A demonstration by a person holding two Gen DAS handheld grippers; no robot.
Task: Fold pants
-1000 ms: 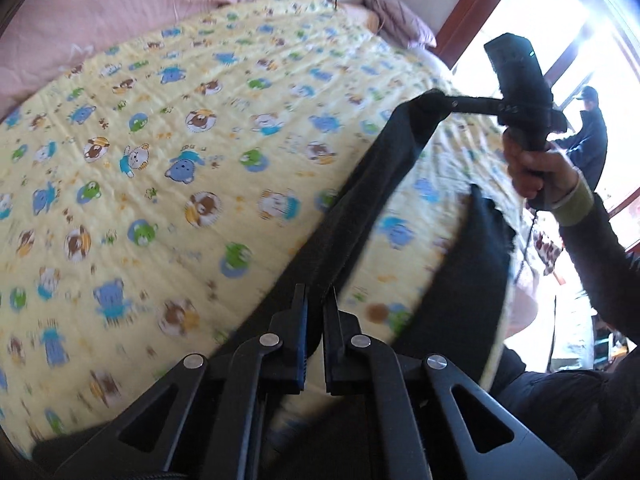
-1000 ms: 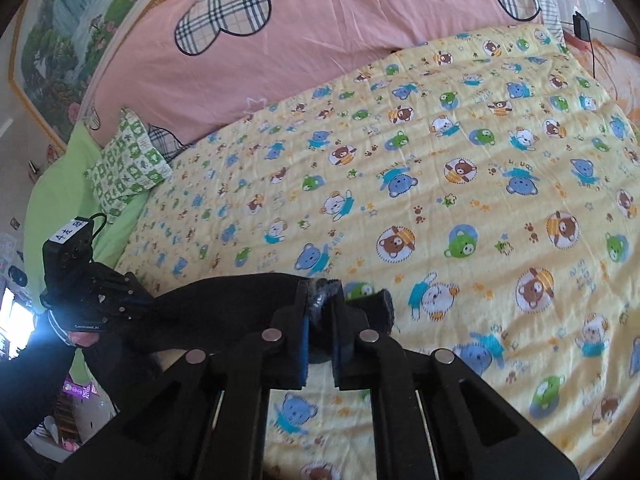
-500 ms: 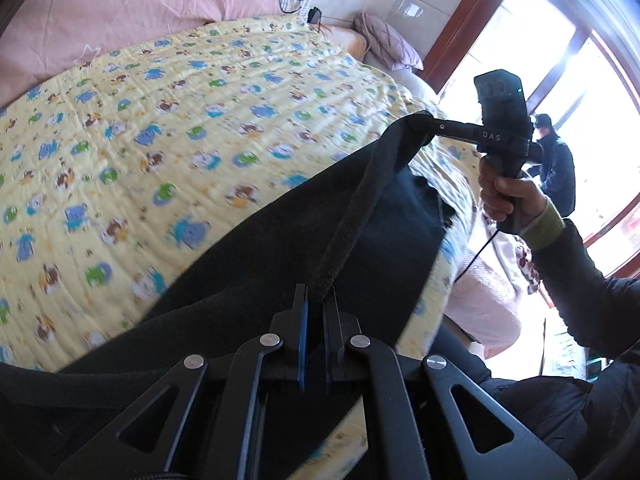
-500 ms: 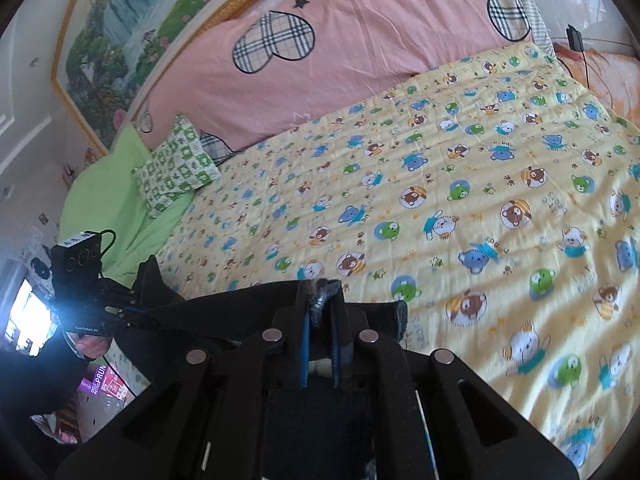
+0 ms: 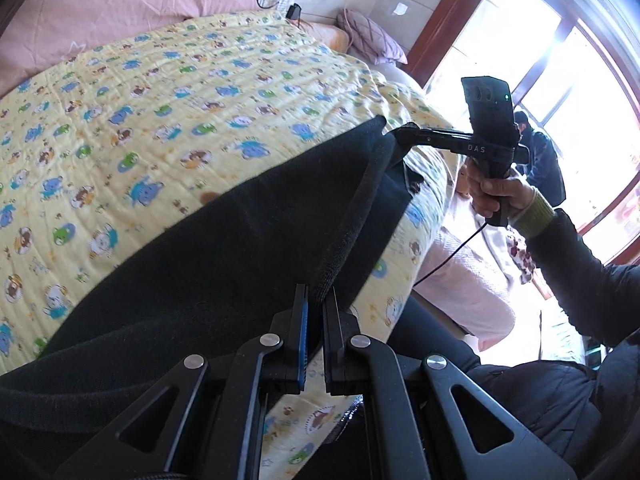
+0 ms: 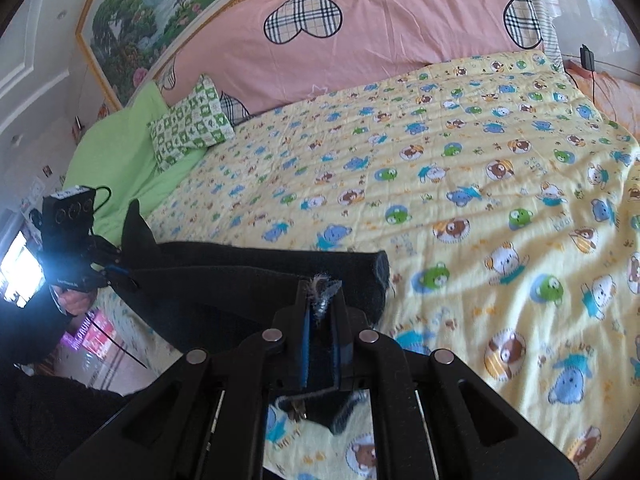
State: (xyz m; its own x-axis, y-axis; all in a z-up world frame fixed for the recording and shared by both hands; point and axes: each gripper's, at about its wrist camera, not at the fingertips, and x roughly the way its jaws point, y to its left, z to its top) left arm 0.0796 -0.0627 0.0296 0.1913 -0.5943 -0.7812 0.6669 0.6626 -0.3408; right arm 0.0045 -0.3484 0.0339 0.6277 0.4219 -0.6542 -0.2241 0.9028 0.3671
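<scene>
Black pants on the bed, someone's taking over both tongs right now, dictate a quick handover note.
Left tongs: shut on the waistband edge of the black pants.
Right tongs: shut on the other end of that edge.
Pants: held stretched between the two tongs over the near edge of the yellow quilt, the rest draped toward the person.
Done: both ends gripped, edge pulled taut.
Left: lay the pants flat on the quilt, then fold; no fold is visible yet.

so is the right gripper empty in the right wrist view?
No, the right gripper is clamped on an edge of the black pants, fabric bunched between its fingers.
</scene>
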